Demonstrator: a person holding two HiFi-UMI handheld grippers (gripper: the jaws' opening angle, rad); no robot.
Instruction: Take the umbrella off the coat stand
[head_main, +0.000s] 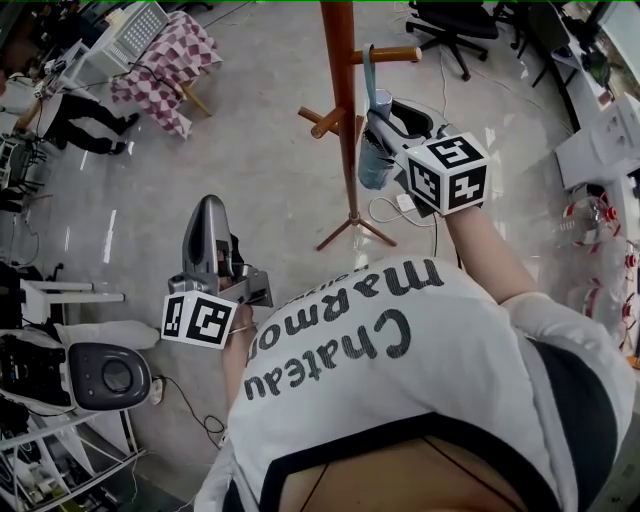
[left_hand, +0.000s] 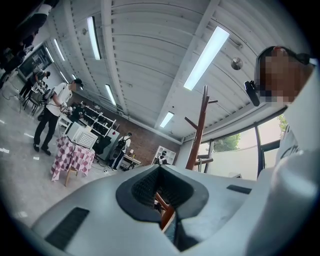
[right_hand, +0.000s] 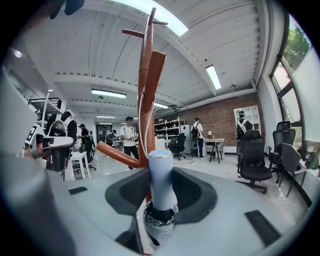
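Grey office floor (head_main: 250, 150) is seen beneath the wooden coat stand (head_main: 342, 120), beside whose pole the folded umbrella (head_main: 373, 165) is hung by its strap (head_main: 370, 72) from a peg (head_main: 392, 54). It is judged light and stiff-cored, with a soft, slippery sleeve. Its body is clamped in the right gripper (head_main: 388, 128), a sound hold; the left gripper (head_main: 208, 240) is held closed and empty, well apart.

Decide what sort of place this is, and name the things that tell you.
Probably a shared office or lab workspace: office chairs, a desk by a brick wall, and strip lights overhead.
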